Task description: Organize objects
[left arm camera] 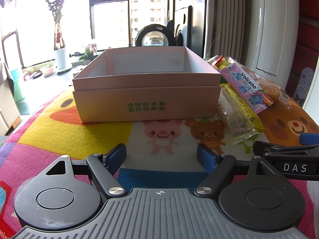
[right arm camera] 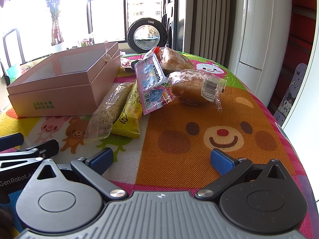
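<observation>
Right wrist view: my right gripper [right arm camera: 161, 159] and left gripper [left arm camera: 161, 155] hover with jaws apart and empty before the snack pile [right arm camera: 151, 81] beside the empty pink box [right arm camera: 59, 83], first pickup likely next.

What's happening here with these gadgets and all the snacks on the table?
A person holds two handheld grippers over a cartoon-print tablecloth, about to tidy up. The left gripper faces an empty pink box; the right gripper faces a pile of wrapped snacks beside that box. Both grippers are open and hold nothing, so no snack is in the box yet.
</observation>
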